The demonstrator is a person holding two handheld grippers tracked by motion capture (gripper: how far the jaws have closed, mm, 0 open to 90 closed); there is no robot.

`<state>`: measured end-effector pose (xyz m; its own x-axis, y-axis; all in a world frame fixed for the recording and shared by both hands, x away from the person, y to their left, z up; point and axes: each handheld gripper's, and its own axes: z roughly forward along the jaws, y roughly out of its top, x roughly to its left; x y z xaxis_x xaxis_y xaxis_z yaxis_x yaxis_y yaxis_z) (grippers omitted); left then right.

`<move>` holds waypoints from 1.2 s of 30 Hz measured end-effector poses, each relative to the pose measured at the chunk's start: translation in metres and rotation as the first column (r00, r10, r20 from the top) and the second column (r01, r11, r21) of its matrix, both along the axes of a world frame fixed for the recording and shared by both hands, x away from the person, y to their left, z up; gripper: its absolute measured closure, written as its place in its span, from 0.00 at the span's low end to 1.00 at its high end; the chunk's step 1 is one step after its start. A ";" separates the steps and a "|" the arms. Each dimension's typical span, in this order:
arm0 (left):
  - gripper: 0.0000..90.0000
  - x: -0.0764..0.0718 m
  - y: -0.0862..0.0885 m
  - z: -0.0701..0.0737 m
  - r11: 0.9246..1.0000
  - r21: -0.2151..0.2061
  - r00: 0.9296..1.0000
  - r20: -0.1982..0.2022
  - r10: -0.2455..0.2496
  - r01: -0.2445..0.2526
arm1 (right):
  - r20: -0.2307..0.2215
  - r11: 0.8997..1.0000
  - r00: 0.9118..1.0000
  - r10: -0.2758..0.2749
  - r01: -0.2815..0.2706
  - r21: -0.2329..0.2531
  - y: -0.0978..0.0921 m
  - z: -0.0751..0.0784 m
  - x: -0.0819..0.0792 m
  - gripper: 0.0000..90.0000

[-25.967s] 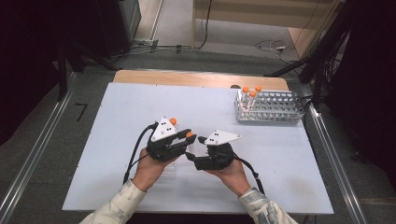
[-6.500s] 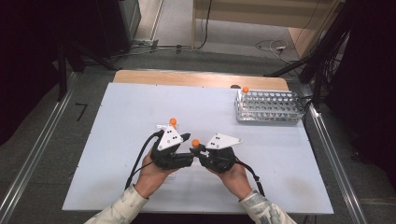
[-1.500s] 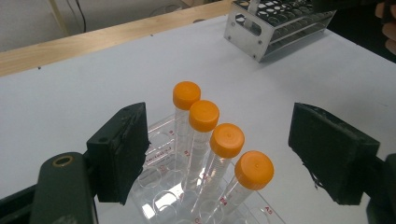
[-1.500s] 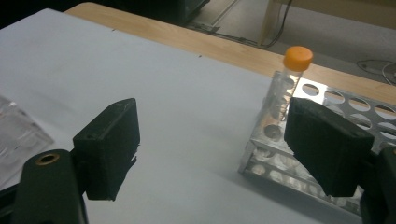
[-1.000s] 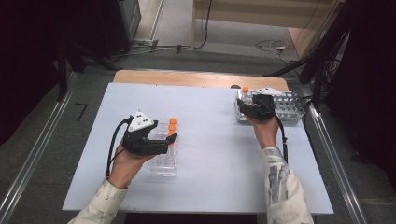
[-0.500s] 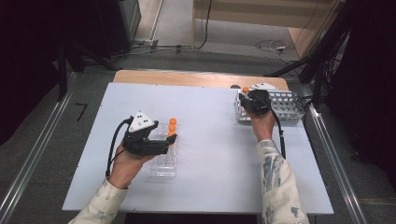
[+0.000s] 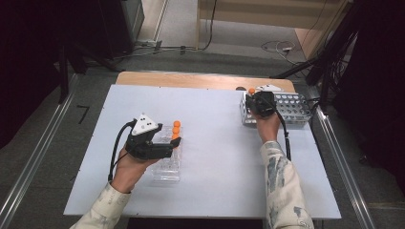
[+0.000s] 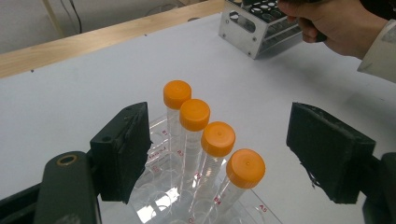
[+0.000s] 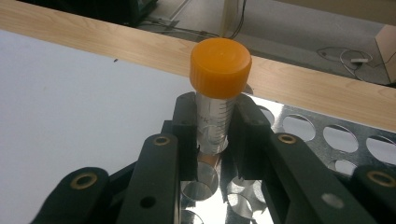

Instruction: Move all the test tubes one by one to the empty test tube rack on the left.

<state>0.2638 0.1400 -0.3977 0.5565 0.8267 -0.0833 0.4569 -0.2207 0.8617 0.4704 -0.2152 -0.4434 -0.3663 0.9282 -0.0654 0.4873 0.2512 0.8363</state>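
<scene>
My right gripper (image 9: 212, 140) had its fingers clamped on the orange-capped tube (image 9: 218, 93) in the metal rack (image 7: 291, 107) at the desk's far right corner. I judged a straight vertical lift best. My left gripper (image 8: 224, 154) hung wide apart over the clear rack (image 7: 168, 162).

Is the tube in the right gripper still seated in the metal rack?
Seated and upright: the tube stands in a hole of the metal rack, the right gripper shut on it.

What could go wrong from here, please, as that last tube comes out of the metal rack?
1. The right tongs grip the orange-capped tube low on its clear wall, still seated in the metal rack; pulling at a slant could jam it or drag the rack.
2. The smooth wall might slip between the jaws during the carry.
3. Four capped tubes stand close together in the clear rack, with the open left tongs around them; setting down another could knock one.
</scene>
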 end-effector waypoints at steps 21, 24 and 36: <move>0.23 -0.001 0.000 0.001 1.000 -0.004 1.000 0.006 -0.001 0.001 | 0.062 1.000 0.998 0.006 -0.006 0.013 -0.001 0.036 -0.008 0.80; 0.22 0.000 0.000 0.000 1.000 -0.006 1.000 0.004 0.003 -0.003 | 0.072 0.999 0.997 0.012 -0.014 0.031 -0.004 0.044 -0.011 0.80; 0.22 -0.003 0.001 0.003 1.000 -0.011 1.000 0.019 0.005 -0.005 | 0.082 0.997 0.996 0.046 -0.051 0.061 -0.010 0.066 -0.029 0.80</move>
